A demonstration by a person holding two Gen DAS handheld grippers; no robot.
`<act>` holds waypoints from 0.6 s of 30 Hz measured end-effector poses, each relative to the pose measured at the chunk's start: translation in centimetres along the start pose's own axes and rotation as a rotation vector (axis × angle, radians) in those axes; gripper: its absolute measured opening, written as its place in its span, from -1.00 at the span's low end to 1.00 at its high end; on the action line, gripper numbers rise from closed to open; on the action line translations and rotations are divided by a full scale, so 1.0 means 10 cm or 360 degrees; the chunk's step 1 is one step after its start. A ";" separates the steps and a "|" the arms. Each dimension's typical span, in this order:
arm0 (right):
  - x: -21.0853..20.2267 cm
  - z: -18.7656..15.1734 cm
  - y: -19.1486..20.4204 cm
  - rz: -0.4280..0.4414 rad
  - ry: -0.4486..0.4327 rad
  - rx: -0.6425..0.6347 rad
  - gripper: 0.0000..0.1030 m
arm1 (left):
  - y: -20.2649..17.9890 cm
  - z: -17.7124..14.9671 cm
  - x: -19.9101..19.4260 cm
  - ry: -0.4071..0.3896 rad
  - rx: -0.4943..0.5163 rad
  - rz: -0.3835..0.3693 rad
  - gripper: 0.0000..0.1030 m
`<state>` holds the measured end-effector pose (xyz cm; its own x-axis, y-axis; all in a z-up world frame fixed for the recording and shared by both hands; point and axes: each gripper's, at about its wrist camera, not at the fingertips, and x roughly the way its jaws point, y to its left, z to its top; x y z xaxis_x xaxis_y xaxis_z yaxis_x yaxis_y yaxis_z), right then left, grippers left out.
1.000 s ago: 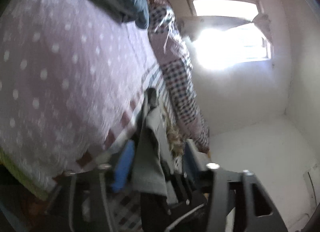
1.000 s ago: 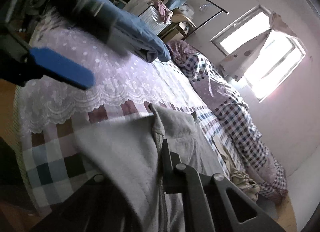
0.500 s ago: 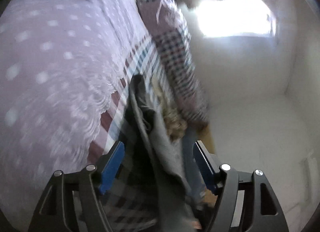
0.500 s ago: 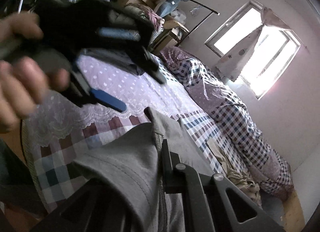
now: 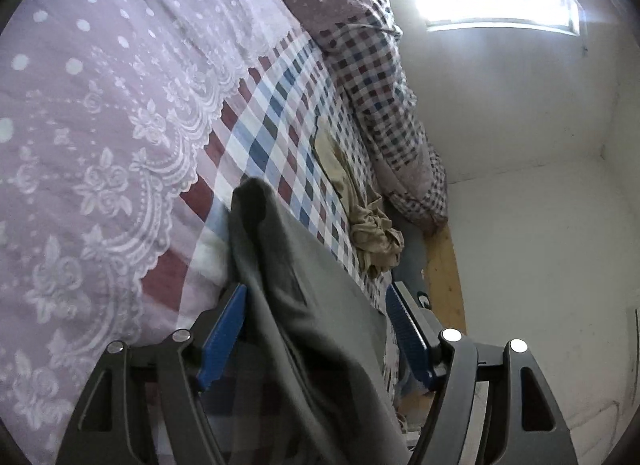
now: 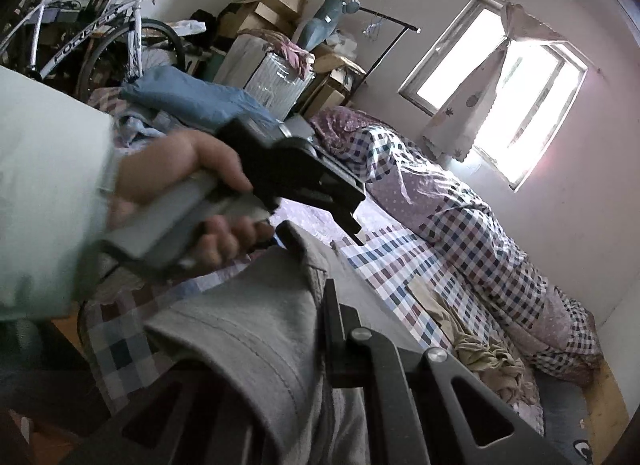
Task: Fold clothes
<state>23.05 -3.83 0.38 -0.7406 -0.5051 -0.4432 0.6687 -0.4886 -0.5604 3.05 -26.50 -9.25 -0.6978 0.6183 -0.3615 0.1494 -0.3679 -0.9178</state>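
Step in hand: regrasping the grey garment [image 5: 304, 305] lifted over the checked bed sheet [image 5: 280, 113]. Your right tool [image 6: 328, 305] is clamped on its edge. Your left tool [image 5: 316, 325] stands wide, jaws just opened, cloth hanging between the pads [image 5: 224, 333] unpinched. Next: seat the left pads on a hem and close them

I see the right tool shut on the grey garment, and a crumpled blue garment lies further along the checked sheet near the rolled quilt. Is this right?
Not quite. The crumpled garment is beige, not blue, as the right wrist view shows. The rest holds: the right tool is shut on the grey garment, and the beige one lies on the checked sheet near the rolled quilt.
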 end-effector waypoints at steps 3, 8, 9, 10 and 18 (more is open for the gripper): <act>-0.13 -0.02 -0.04 0.0009 -0.0017 0.0006 -0.94 | -0.02 0.04 0.11 0.0009 0.0015 0.0011 0.45; -0.33 -0.04 -0.07 0.0019 -0.0042 0.0005 -0.94 | -0.02 0.05 0.19 0.0011 0.0011 0.0032 0.28; -0.36 -0.04 -0.06 0.0023 -0.0044 0.0002 -0.94 | 0.00 0.05 0.19 0.0012 0.0009 0.0043 0.13; -0.38 -0.04 -0.05 0.0023 -0.0048 -0.0001 -0.94 | 0.01 0.06 0.20 0.0013 -0.0001 0.0065 0.04; -0.50 -0.06 0.04 0.0063 -0.0058 -0.0032 -0.94 | 0.15 0.08 0.14 -0.0014 -0.0075 0.0118 -0.84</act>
<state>26.99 -1.08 2.00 -0.7105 -0.5495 -0.4396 0.6956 -0.4538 -0.5570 1.79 -26.76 -11.01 -0.6896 0.5844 -0.4277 0.2339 -0.3793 -0.8952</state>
